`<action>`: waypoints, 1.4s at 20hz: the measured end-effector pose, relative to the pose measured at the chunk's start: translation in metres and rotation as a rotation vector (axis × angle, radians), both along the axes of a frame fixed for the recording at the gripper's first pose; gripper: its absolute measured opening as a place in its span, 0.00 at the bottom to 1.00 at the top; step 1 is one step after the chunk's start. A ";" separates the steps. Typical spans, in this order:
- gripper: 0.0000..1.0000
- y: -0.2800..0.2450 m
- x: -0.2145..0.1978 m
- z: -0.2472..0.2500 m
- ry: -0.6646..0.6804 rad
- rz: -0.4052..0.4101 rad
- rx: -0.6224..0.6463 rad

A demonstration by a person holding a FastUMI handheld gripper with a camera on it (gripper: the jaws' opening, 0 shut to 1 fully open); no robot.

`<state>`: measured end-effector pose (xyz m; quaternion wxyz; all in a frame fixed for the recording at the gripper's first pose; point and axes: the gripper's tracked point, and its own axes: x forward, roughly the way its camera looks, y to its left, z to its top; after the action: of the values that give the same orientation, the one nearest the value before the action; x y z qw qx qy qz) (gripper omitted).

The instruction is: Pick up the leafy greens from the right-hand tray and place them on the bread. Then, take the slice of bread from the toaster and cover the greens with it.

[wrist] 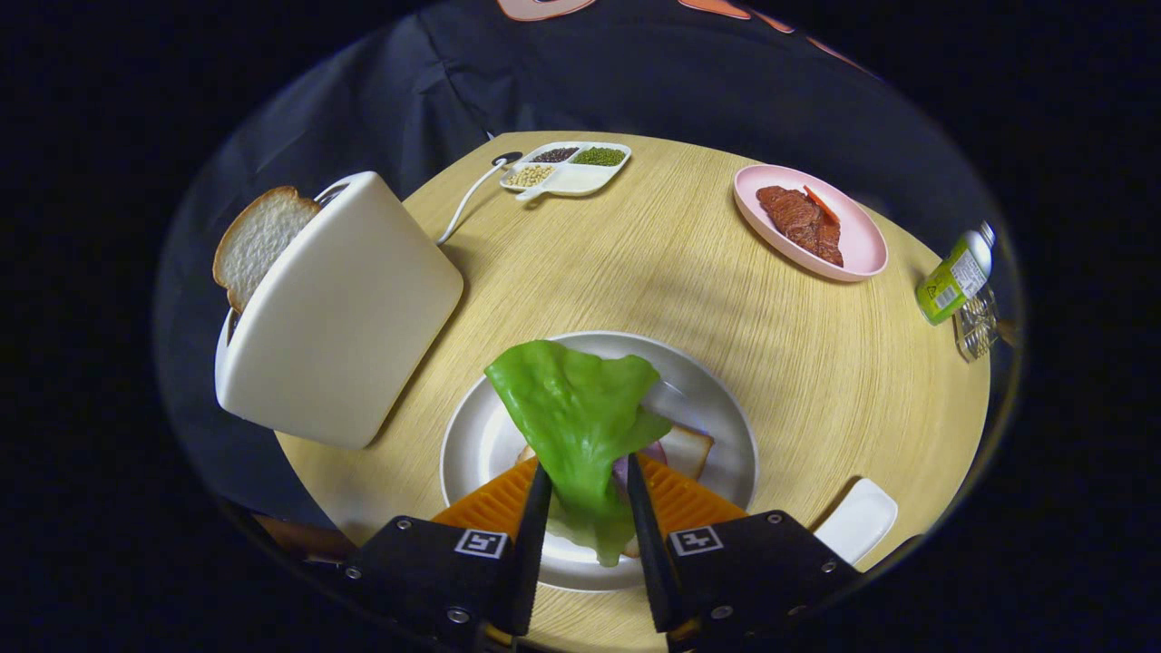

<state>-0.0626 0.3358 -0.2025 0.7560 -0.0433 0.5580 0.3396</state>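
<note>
Pale wood grain on a round table [680,272], spreading well beyond the tongs [588,464]. Off to the left and ahead of the fingers, a cream toaster [345,317], tilted in this view, with a cord trailing away behind it. Directly beneath and just ahead of the fingertips, a white plate [726,408]. Tongs drawn in on the lettuce leaf [571,408], pinching its lower part from both sides, the upper part standing up beyond the tips and the bottom edge hanging down between the fingers. Poking out of the toaster's top, the spare slice [258,238], well apart from the tongs. Smallest in sight, the bottom bread [691,449], lying flat on the plate, mostly hidden behind the leaf and the right finger, one corner peeking out just beyond that finger. Judged by look: a leaf very light, thin, floppy and a bit slick, likely to cling to a pad on release and to tear if squeezed hard, so best held gently near the thicker base, as here. Toast probably light too, dry, stiff but crumbly; best taken by the exposed crust edge, across its thin faces, and lifted straight up out of the slot.
</note>
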 end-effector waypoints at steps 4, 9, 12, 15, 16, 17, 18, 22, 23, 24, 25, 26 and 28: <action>0.56 0.003 -0.005 0.007 -0.071 0.053 -0.027; 0.59 -0.011 -0.001 0.001 -0.085 0.036 -0.081; 0.60 -0.015 0.007 0.010 -0.100 -0.007 -0.059; 0.63 -0.020 0.013 0.017 -0.113 -0.034 -0.049; 0.65 -0.020 0.013 0.018 -0.117 -0.036 -0.049; 0.67 -0.020 0.013 0.019 -0.113 -0.036 -0.044; 0.69 -0.019 0.012 0.021 -0.107 -0.041 -0.036; 0.76 -0.014 0.017 0.022 -0.119 -0.054 -0.027; 0.77 -0.013 0.018 0.021 -0.122 -0.053 -0.029; 0.77 -0.012 0.018 0.021 -0.120 -0.054 -0.032; 0.77 -0.008 0.016 0.023 -0.122 -0.049 -0.026; 0.77 -0.004 0.014 0.027 -0.126 -0.041 -0.014; 0.77 0.004 0.011 0.036 -0.144 -0.021 0.010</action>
<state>-0.0519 0.3401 -0.1661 0.7978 -0.0579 0.5010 0.3303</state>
